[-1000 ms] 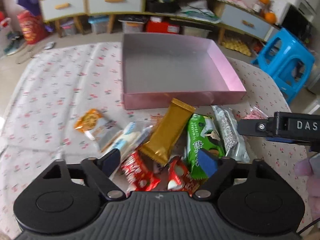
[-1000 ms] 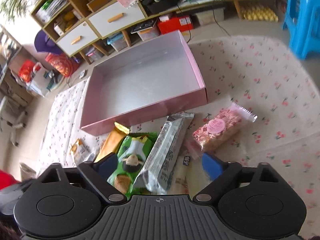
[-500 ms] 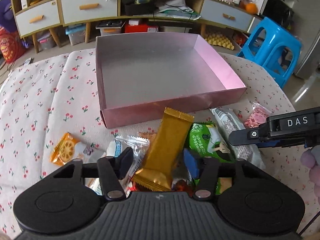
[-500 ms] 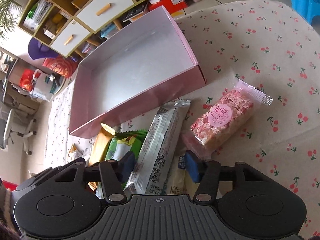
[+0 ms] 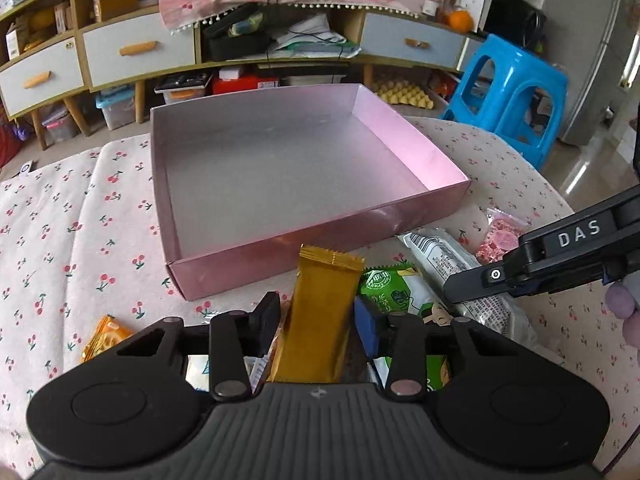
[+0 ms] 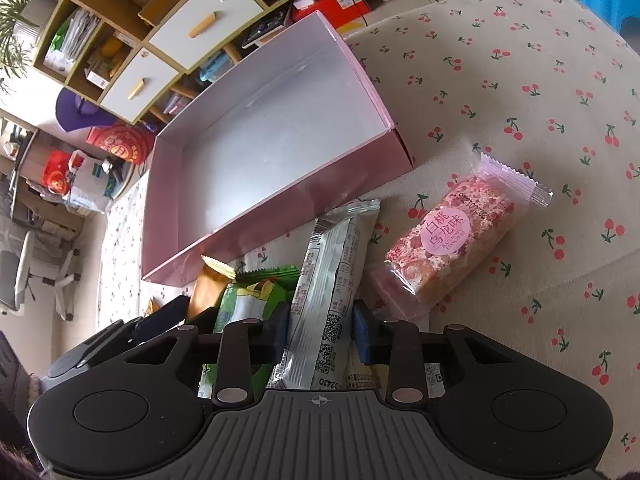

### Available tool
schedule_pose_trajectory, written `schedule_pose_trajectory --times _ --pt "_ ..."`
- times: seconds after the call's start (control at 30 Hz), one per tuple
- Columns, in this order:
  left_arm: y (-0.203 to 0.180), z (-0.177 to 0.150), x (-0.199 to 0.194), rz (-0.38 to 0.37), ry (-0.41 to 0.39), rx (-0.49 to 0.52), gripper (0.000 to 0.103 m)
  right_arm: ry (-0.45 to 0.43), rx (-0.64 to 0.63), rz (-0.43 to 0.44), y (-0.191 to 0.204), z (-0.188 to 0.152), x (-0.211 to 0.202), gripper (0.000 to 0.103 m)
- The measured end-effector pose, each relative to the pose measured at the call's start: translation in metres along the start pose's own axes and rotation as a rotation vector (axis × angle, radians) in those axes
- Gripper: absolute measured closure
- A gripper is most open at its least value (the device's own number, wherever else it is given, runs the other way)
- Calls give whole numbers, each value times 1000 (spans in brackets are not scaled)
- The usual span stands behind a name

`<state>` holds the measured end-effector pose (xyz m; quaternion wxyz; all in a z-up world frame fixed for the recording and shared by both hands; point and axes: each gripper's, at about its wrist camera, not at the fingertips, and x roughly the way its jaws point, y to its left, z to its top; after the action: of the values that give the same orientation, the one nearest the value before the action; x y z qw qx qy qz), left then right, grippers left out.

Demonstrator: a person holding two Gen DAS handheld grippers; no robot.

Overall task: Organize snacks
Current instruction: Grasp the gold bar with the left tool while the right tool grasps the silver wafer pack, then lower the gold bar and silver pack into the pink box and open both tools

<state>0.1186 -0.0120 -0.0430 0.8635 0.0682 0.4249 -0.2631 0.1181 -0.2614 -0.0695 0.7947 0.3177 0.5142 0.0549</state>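
An empty pink box (image 5: 320, 256) stands on the cherry-print tablecloth, with a heap of snacks in front of it. My left gripper (image 5: 318, 320) has its jaws closing on a gold snack bar (image 5: 320, 280), and both pads touch the bar's sides. A green packet (image 5: 384, 284) lies just right of it. My right gripper (image 6: 320, 330) is shut on a long silver-grey packet (image 6: 332, 264) that points toward the box (image 6: 280, 208). One of the right gripper's fingers (image 5: 560, 256) shows at the right edge of the left wrist view. A pink rice-cake packet (image 6: 448, 240) lies to the right of the silver packet.
An orange packet (image 5: 104, 336) lies left of the heap. Behind the table stands a low cabinet with drawers (image 5: 136, 52) and a blue plastic stool (image 5: 508, 96). The cloth (image 6: 540, 80) to the right of the box is bare.
Both grippers came down onto the heap and their jaws narrowed from wide open. The left now flanks the gold bar, and the right has shut on the silver packet.
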Motion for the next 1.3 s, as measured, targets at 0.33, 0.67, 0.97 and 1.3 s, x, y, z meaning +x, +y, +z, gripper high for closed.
schedule_pose_trajectory --times 0.33,0.67,0.97,1.3 --pt "3 5 -3 21 94 -6 75 -7 -11 29 5 0 -9 72" --pt "18 3 -18 28 73 -146 78 -48 -27 74 16 0 -31 72" --pt "29 17 -39 -42 -28 -265 78 -140 -63 94 30 33 -50 73" --pt "54 49 9 19 -118 -313 78 -198 -223 21 34 95 -3 73"
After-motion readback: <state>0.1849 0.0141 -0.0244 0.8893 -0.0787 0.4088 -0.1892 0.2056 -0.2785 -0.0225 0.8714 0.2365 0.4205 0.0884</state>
